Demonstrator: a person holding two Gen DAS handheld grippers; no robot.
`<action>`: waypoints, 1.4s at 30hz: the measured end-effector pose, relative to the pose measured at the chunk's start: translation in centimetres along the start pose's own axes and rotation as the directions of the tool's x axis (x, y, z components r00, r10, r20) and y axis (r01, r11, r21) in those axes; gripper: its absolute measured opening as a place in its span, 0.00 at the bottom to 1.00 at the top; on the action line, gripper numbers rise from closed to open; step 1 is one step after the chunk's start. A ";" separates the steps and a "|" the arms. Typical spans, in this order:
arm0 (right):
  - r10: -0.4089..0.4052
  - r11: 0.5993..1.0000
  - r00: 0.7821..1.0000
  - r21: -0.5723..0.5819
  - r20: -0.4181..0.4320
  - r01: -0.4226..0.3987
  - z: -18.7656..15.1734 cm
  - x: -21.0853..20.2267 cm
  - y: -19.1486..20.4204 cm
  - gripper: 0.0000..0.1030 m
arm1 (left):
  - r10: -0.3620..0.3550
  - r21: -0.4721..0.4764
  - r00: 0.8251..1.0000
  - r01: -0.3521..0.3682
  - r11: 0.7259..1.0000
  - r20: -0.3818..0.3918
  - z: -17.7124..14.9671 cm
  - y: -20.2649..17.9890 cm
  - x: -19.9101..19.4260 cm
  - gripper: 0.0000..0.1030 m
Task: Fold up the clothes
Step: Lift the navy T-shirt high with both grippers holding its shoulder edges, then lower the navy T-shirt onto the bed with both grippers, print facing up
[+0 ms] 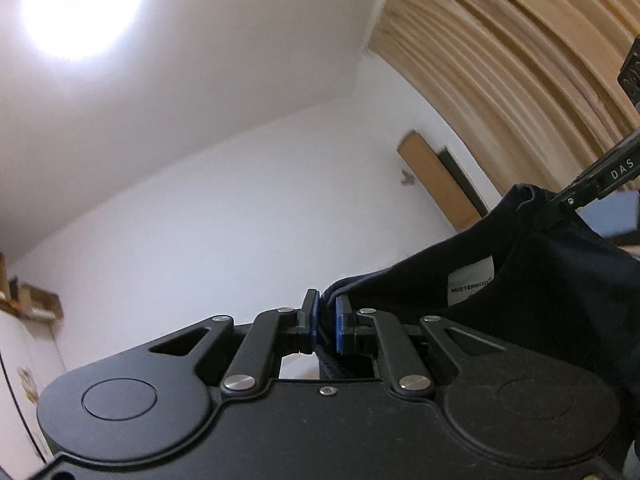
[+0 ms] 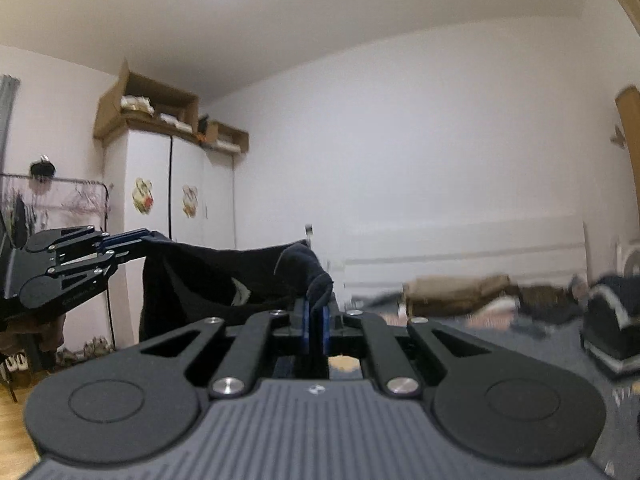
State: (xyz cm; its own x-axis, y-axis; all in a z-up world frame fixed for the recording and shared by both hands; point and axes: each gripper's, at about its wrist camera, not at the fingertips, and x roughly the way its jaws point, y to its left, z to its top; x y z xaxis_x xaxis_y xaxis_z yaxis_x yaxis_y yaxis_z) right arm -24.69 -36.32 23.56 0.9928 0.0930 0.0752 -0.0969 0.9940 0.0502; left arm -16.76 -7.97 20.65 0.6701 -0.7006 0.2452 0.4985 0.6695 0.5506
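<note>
A dark navy garment (image 1: 520, 280) with a white neck label (image 1: 471, 282) hangs stretched in the air between both grippers. My left gripper (image 1: 326, 322) is shut on one bunched edge of it, and shows in the right wrist view as the left gripper (image 2: 142, 238) at the far left. My right gripper (image 2: 314, 316) is shut on the other bunched edge of the garment (image 2: 224, 276), and its tip, the right gripper (image 1: 560, 200), shows at the right of the left wrist view. Both cameras tilt upward at walls and ceiling.
A white wardrobe (image 2: 168, 200) topped with cardboard boxes stands at the back left, beside a clothes rack (image 2: 56, 200). Piled clothes (image 2: 460, 288) lie on a bed (image 2: 540, 344) to the right. Tan curtains (image 1: 520, 48) hang at upper right; a ceiling lamp (image 1: 80, 4) glares.
</note>
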 end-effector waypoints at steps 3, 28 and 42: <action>0.011 0.999 0.999 -0.041 0.050 -0.009 3.2 -1.3 0.7 0.05 | 0.021 0.030 0.999 -0.022 0.999 0.049 3.3 0.7 -1.0 0.08; -0.143 0.958 0.990 -0.253 -0.018 0.134 8.7 2.4 -0.1 0.05 | -0.039 0.057 0.999 0.038 0.998 0.018 4.3 -1.9 6.5 0.08; -0.224 0.963 0.940 -0.209 -0.256 0.173 -4.7 25.8 -8.1 0.05 | -0.107 -0.073 0.951 0.090 0.993 -0.290 -15.6 -3.0 24.6 0.08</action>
State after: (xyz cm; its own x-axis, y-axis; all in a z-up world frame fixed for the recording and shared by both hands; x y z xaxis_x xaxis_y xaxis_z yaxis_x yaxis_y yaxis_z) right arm 2.05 -41.65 20.37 0.9732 -0.1210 -0.1957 0.0931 0.9849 -0.1463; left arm 6.80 -23.33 12.63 0.7434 -0.6664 -0.0575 0.5955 0.6203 0.5105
